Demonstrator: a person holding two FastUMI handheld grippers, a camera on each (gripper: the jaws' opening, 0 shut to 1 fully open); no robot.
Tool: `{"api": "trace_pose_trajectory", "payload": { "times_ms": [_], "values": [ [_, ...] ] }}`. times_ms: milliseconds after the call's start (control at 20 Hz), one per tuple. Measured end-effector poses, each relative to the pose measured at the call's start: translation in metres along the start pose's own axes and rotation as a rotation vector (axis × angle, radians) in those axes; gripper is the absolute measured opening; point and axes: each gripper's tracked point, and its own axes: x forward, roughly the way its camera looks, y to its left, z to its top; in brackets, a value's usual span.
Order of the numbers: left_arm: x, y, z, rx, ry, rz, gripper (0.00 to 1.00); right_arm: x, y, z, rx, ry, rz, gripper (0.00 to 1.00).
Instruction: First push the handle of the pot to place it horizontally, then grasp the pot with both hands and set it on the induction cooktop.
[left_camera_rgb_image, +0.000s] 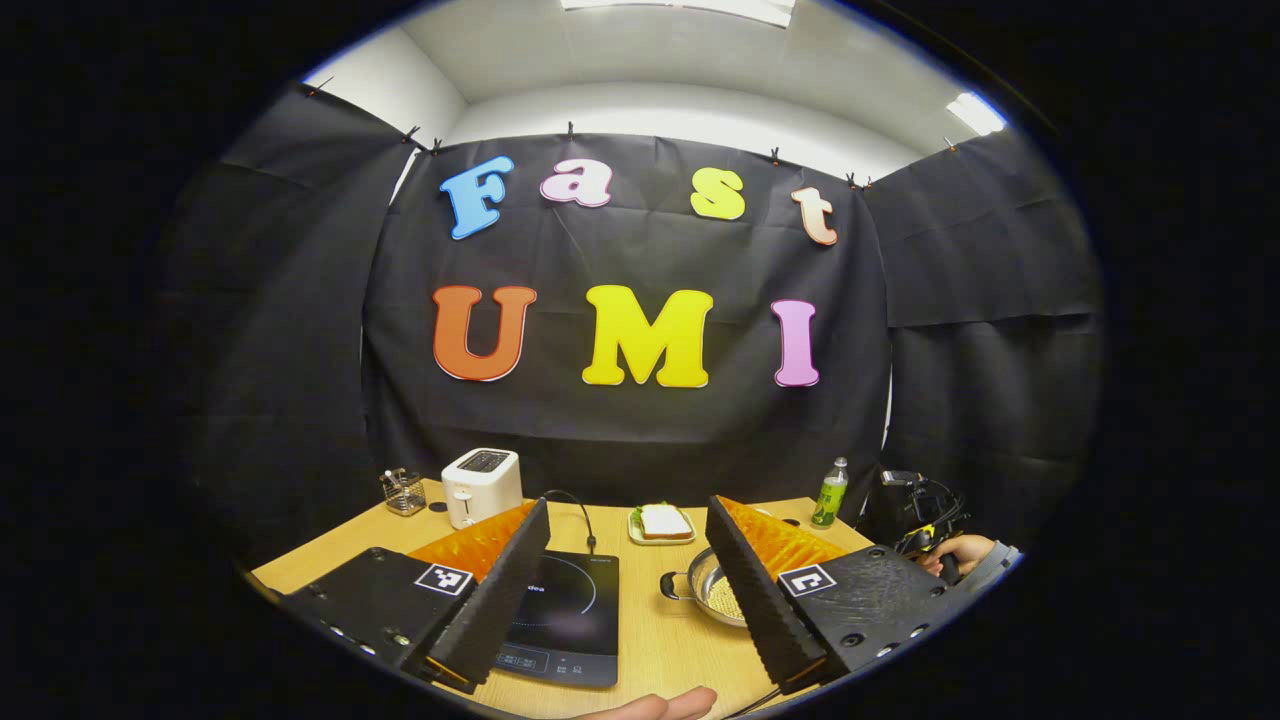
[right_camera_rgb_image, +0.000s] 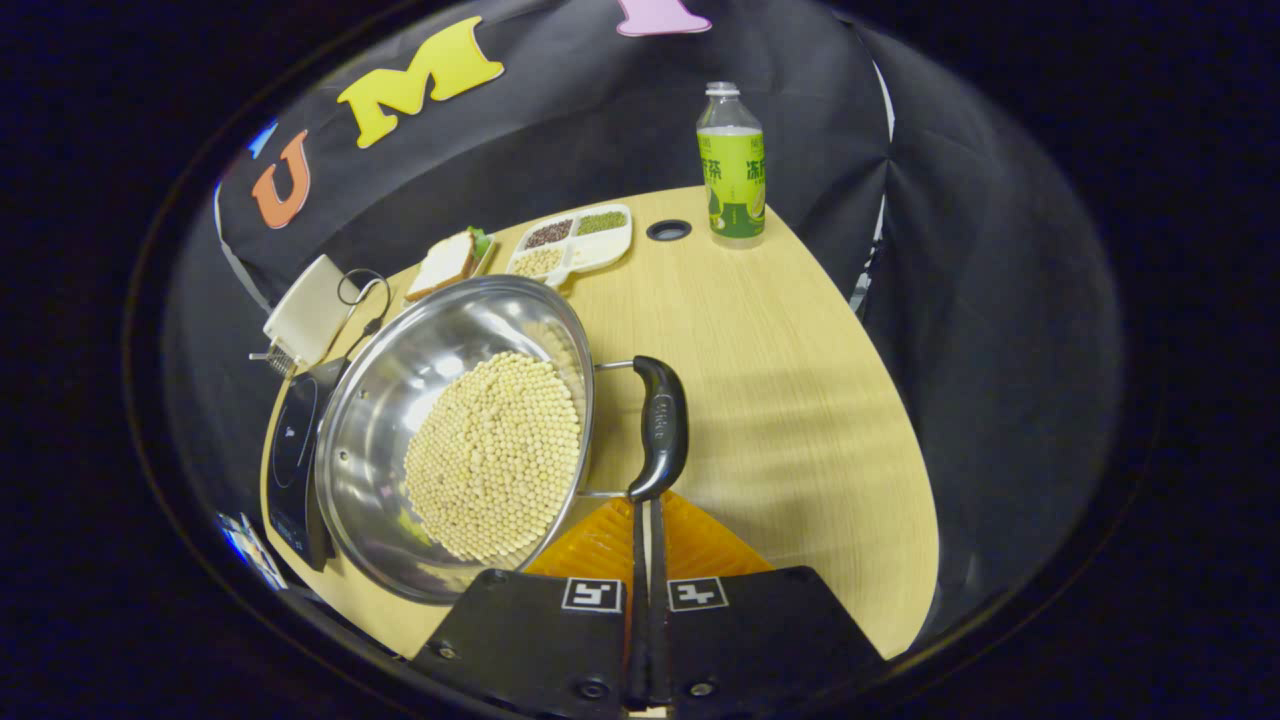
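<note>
In the left gripper view, the left claw (left_camera_rgb_image: 628, 600) is wide open and holds nothing. It hangs above the near edge of the wooden desk (left_camera_rgb_image: 660, 640). Between its two black ridged fingers lies the induction cooktop (left_camera_rgb_image: 565, 620), flat, dark and shiny. Just beside it, toward the right edge of the desk, sits the pot (left_camera_rgb_image: 715, 590), partly hidden by a finger. So the pot is not on the cooktop yet. Farther back stand a white toaster (left_camera_rgb_image: 481, 485), a plate with a sandwich (left_camera_rgb_image: 662, 523) and a green bottle (left_camera_rgb_image: 829, 493). A hand (left_camera_rgb_image: 960, 555) at the far right holds the other gripper.

In the right gripper view, the right claw (right_camera_rgb_image: 645, 520) is closed tight with nothing between its fingers. Its tip touches the near end of the black handle (right_camera_rgb_image: 660, 425), which looks smooth and curved. The handle seems to lie flat, out from the rim, so the push looks done or nearly done. The pot is round shiny steel with small pale yellow beans (right_camera_rgb_image: 495, 455) inside. Grabbing and lifting it with both claws is still left.
</note>
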Motion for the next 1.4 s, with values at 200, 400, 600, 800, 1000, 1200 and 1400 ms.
{"api": "trace_pose_trajectory", "payload": {
  "times_ms": [200,400,600,800,1000,1200,1400],
  "values": [
    [0.019,-0.004,-0.013,-0.017,0.043,0.000,0.95,-0.007,-0.003,0.009,-0.005,-0.032,-0.006,0.04],
    [0.047,-0.021,-0.030,-0.017,0.116,-0.037,0.95,-0.020,-0.007,0.018,-0.036,-0.069,-0.013,0.04],
    [0.081,-0.037,-0.054,-0.010,0.195,-0.047,0.95,-0.041,-0.009,0.027,-0.086,-0.092,-0.011,0.11],
    [0.119,-0.050,-0.095,0.029,0.325,-0.043,0.95,-0.061,-0.007,0.044,-0.166,-0.137,-0.018,0.57],
    [0.139,-0.066,-0.139,0.000,0.479,-0.086,0.96,-0.077,-0.007,0.058,-0.207,-0.146,-0.033,0.79],
    [0.158,-0.069,-0.179,-0.051,0.621,-0.096,0.95,-0.076,-0.001,0.067,-0.206,-0.098,-0.014,0.80],
    [0.175,-0.066,-0.211,-0.056,0.742,-0.091,0.95,-0.059,-0.004,0.073,-0.177,-0.023,0.007,0.80]
  ]
}}
